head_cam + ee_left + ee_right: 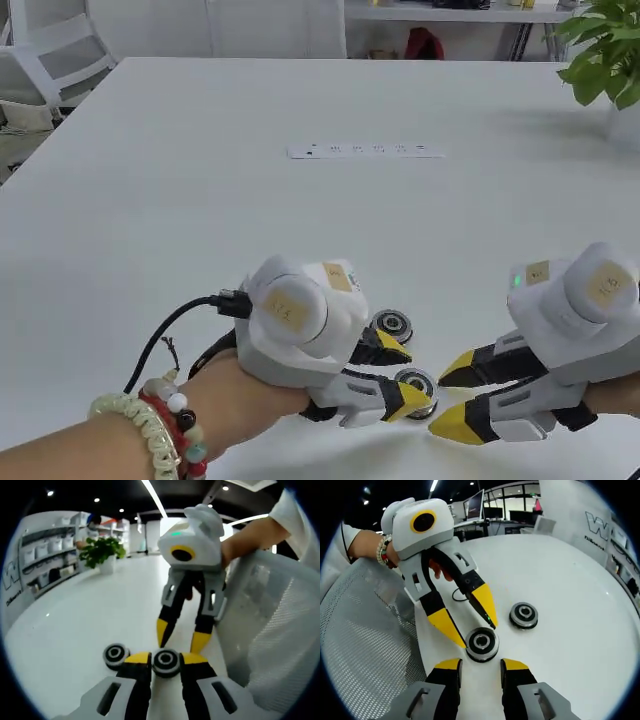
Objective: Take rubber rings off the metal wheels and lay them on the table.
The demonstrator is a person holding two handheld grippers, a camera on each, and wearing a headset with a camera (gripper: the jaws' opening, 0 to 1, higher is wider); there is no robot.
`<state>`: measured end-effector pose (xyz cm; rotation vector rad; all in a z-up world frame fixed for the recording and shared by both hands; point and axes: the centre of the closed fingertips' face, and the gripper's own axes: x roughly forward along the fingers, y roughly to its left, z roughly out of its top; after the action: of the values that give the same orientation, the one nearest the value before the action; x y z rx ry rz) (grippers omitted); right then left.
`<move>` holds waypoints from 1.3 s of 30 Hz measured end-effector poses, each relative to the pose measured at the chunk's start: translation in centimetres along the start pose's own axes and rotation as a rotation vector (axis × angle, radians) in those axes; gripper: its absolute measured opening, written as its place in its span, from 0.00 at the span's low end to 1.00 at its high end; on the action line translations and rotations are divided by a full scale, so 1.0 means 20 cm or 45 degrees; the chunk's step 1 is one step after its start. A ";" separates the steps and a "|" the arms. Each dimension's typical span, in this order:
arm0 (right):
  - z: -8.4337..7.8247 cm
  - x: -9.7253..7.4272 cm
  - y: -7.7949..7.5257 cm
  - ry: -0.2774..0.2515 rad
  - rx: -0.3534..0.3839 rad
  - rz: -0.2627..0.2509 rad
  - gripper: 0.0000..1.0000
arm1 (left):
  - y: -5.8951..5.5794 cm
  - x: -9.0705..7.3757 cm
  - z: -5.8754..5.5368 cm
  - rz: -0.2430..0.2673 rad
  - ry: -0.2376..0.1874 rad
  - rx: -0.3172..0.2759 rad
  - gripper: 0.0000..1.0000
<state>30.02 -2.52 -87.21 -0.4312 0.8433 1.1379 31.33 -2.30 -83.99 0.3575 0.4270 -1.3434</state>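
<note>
Two metal wheels with black rubber rings lie on the white table point(200, 220). My left gripper point(403, 373) has its yellow tips against either side of the nearer wheel point(420, 386), shut on it at the very tips. In the left gripper view that wheel point(166, 662) sits snug between the jaws of the left gripper point(166, 658). My right gripper point(452, 398) faces it, open, a short gap away. The right gripper point(481, 666) points at the wheel point(482, 642), which the left gripper point(479, 632) holds from the far side. The second wheel point(390, 323) point(116, 655) point(523, 615) lies loose just behind.
A white power strip point(365, 151) lies mid-table, far from the grippers. A potted plant point(605, 50) stands at the far right corner, and a white chair point(55, 50) beyond the left edge. A mesh chair back point(365, 645) is close behind the table's near edge.
</note>
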 end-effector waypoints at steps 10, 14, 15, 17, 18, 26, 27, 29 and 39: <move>0.01 0.01 0.00 -0.006 -0.019 -0.013 0.23 | -0.01 0.03 -0.03 -0.007 0.022 0.014 0.17; 0.01 0.01 0.00 -0.012 -0.013 -0.011 0.23 | 0.00 0.03 -0.04 0.001 0.021 -0.015 0.16; 0.01 0.01 0.00 -0.012 -0.014 -0.012 0.22 | 0.00 0.03 -0.04 0.004 0.013 -0.016 0.16; 0.01 0.01 -0.01 -0.015 -0.011 -0.014 0.21 | 0.01 0.03 -0.04 0.015 0.010 -0.015 0.14; 0.01 0.01 -0.01 -0.021 -0.005 -0.013 0.21 | 0.01 0.03 -0.04 0.011 0.002 -0.012 0.14; 0.01 0.01 -0.01 -0.023 -0.011 -0.017 0.17 | 0.01 0.03 -0.04 0.009 -0.004 0.001 0.14; 0.01 0.01 -0.01 -0.023 -0.009 -0.016 0.17 | 0.01 0.03 -0.04 0.010 -0.004 0.000 0.14; 0.01 0.00 -0.01 -0.026 -0.002 -0.015 0.15 | 0.01 0.03 -0.04 0.010 -0.005 -0.002 0.14; 0.01 0.00 -0.02 -0.023 0.018 -0.030 0.12 | 0.00 0.02 -0.04 0.015 -0.014 -0.006 0.14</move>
<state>30.46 -2.59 -87.23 -0.4170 0.8280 1.1123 31.39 -2.29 -84.87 0.3480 0.4181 -1.3322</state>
